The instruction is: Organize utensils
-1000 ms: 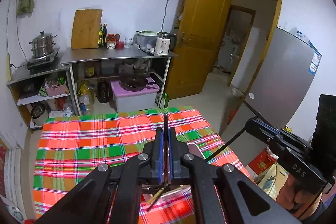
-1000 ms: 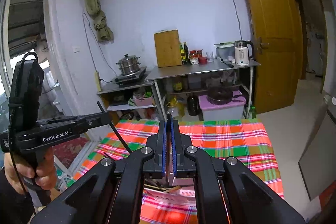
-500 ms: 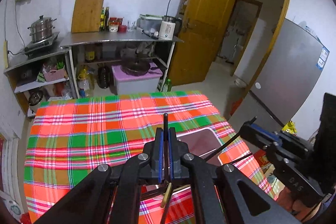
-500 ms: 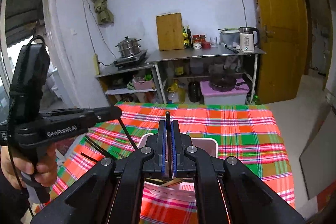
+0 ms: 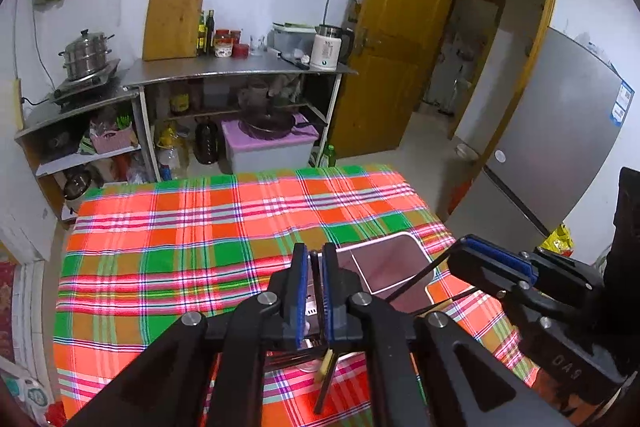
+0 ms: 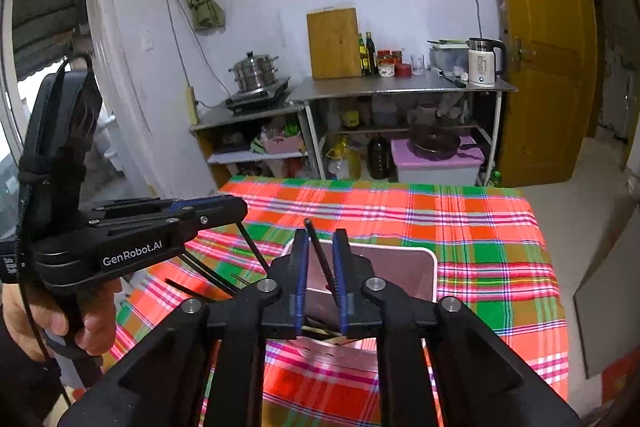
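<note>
Left view: your left gripper has just been easing apart above the pink bin; a dark chopstick still sits between its pads. Right view: your right gripper has likewise been parting, its chopstick leaning loose between the pads over the bin.

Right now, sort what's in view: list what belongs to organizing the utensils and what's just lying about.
For the job: chopsticks, pink tray, left gripper, right gripper.
Lying about: kettle, cutting board, steamer pot, jars.
</note>
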`<state>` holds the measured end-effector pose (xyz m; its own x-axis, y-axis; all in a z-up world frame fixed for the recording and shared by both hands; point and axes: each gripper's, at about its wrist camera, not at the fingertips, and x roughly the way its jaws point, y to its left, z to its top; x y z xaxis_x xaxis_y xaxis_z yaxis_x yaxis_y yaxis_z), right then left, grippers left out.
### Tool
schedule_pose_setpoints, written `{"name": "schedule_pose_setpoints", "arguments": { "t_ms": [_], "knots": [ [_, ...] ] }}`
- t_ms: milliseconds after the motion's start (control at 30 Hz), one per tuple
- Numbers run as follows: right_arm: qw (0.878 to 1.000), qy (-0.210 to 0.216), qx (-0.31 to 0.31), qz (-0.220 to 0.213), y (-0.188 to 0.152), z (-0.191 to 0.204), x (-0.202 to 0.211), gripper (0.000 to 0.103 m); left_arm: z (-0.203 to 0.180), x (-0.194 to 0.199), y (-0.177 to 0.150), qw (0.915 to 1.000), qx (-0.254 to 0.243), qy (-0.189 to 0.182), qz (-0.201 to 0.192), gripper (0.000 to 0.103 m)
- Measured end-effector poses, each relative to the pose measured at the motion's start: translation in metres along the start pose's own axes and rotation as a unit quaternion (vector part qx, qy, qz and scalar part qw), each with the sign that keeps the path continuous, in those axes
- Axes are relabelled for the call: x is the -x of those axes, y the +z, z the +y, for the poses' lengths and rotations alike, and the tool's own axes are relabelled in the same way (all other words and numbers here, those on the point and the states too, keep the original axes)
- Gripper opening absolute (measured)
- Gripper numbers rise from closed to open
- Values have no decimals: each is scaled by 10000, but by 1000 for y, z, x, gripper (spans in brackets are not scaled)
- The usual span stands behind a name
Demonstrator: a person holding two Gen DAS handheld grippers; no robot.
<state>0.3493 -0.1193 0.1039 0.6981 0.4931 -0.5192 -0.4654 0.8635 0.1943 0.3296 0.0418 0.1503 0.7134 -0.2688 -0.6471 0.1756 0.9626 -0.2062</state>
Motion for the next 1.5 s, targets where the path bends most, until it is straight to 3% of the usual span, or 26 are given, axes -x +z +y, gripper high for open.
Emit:
{"name": "schedule_pose_setpoints", "arguments": {
  "t_ms": [333,733,1100,1500],
  "knots": [
    [9990,-111,-54,-432,5,4,47,14,-1,56,-7,9990,90,-86,-418,10],
    [9975,-254,96,-652,-39,30,105,15,-34,119,-69,9967,-56,-80,-811,10],
    [9975,-321,93,-616,-93,42,122,16,-53,129,-136,9964,-150,25,-830,11],
    [9963,-533,152,-663,-150,48,125,19,-56,118,-205,9924,-116,447,-1141,14]
  ]
}}
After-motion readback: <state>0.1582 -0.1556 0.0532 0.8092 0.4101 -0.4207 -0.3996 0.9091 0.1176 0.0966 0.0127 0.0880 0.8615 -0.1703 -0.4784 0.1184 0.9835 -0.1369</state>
